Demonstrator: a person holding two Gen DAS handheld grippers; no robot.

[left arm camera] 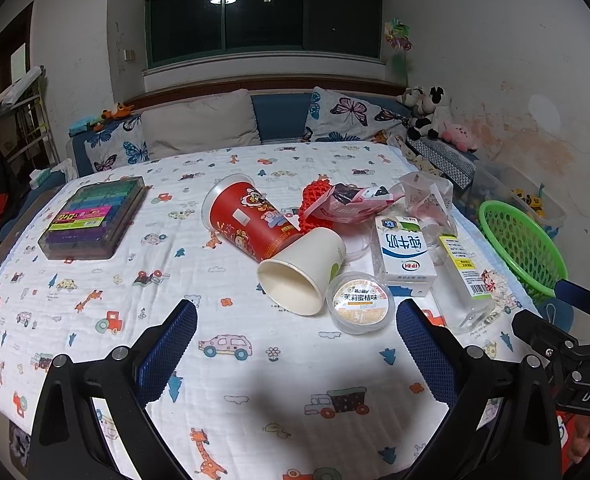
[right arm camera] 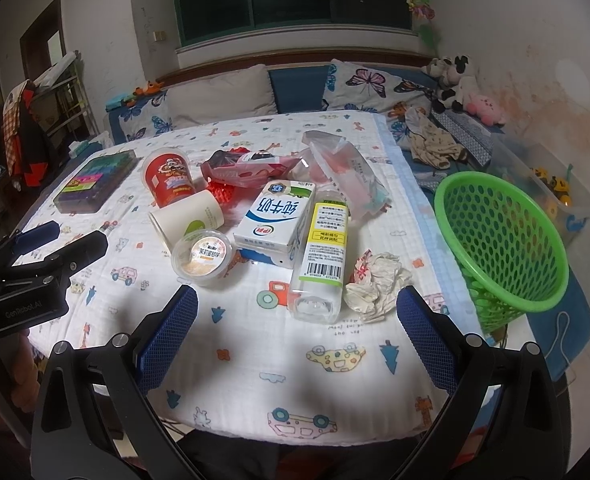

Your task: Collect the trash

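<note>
Trash lies heaped ahead of both grippers on the cloth-covered bench (right arm camera: 335,408), and nothing has been picked up: the task looks to be at its very start.

The left gripper (left arm camera: 296,322) has its fingers spread wide and empty. Just beyond its fingertips lies the white paper cup (left arm camera: 303,276) on its side, mouth toward the fingers, with the small lidded pudding cup (left arm camera: 361,304) touching it on the right-finger side. Behind those rest the red snack cup (left arm camera: 251,222), the milk carton (left arm camera: 405,250) and the pink wrapper (left arm camera: 351,204).

The right gripper (right arm camera: 296,322) is likewise released and holds nothing. Nearest it, just ahead between the fingers, is the base of the clear plastic bottle (right arm camera: 321,256) lying on its side; the crumpled tissue (right arm camera: 375,284) sits beside the bottle, close to the right finger. The green basket (right arm camera: 503,240) stands outside the right finger, off the bench edge, and appears empty.

My judgement is that the right gripper's likely first move is a short reach forward to close on the tissue or bottle, then a swing outward to the basket. The bottle is smooth and round, so it may roll or slip unless it is gripped across its body.
</note>
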